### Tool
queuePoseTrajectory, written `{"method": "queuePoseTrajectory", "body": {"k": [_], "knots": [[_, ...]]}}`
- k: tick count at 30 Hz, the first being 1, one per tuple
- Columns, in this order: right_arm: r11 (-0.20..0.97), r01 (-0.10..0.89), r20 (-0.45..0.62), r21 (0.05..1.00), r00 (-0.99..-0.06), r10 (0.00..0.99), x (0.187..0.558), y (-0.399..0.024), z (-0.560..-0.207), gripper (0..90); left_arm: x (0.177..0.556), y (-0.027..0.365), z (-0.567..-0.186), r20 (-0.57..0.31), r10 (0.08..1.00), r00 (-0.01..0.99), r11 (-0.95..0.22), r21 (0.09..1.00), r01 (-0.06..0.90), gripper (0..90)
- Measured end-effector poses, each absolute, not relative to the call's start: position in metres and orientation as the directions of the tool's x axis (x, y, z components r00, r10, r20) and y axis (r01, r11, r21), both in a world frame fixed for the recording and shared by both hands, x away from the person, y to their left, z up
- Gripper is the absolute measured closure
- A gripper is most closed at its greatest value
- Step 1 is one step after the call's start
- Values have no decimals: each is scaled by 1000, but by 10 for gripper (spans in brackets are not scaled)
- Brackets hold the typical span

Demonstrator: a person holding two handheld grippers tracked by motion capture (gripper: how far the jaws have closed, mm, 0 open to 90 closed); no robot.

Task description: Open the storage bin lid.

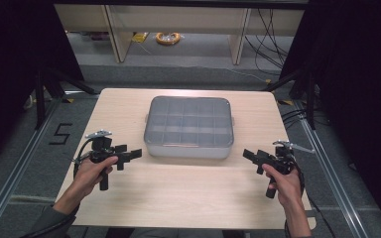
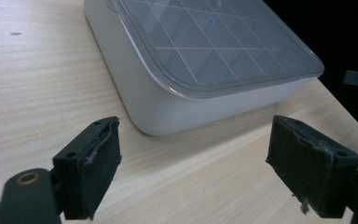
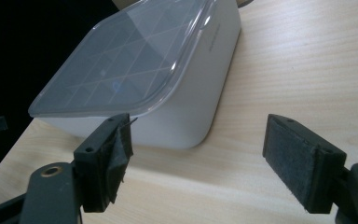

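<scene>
Sitting between the two sets of jaws and just ahead of each, the box (image 1: 189, 127) rests on the table (image 1: 188, 198), one near corner facing the left gripper (image 1: 131, 154) and the other the right gripper (image 1: 249, 154); both grippers stand wide open and hold nothing. It looks like a stiff, smooth plastic shell with a clear lid (image 2: 214, 39) over a grid of compartments, probably light but slippery and too wide for one grip. Judging from that, the overhanging lid rim or the short side walls offer the best purchase, one gripper to each end.
</scene>
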State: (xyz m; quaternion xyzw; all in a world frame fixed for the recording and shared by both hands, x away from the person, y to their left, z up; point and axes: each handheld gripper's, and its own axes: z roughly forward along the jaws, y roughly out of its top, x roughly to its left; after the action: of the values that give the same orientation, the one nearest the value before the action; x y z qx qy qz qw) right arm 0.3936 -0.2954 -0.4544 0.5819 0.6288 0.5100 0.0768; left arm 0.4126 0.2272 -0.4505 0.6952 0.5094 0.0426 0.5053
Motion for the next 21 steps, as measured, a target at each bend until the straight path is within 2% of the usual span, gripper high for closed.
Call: {"method": "queuePoseTrajectory", "body": {"k": [2,3,4,5,15,18,20,21], "knots": [[-223,679,532,699,-286,797,395,-291,-452,247,417,227,-450,-456,754,473,28,741,670,175],[-192,659,498,727,-314,808,399,-292,-453,247,419,226,-449,-459,755,469,34,741,671,177],[-219,678,529,702,-291,797,399,-289,-450,247,421,226,-449,-460,752,472,32,742,670,178],[-183,651,485,737,-321,813,404,-290,-453,247,424,226,-448,-459,755,468,32,739,673,179],[-199,662,505,723,-310,805,428,-282,-451,254,447,223,-447,-506,746,434,73,709,701,203],[-200,661,512,723,-318,798,432,-281,-451,255,451,220,-448,-502,751,429,79,713,697,203],[-233,680,541,695,-282,792,433,-279,-450,256,455,219,-448,-501,753,426,78,711,699,203],[-215,672,521,709,-294,801,436,-280,-451,258,457,219,-448,-503,754,422,85,712,697,203]]}}
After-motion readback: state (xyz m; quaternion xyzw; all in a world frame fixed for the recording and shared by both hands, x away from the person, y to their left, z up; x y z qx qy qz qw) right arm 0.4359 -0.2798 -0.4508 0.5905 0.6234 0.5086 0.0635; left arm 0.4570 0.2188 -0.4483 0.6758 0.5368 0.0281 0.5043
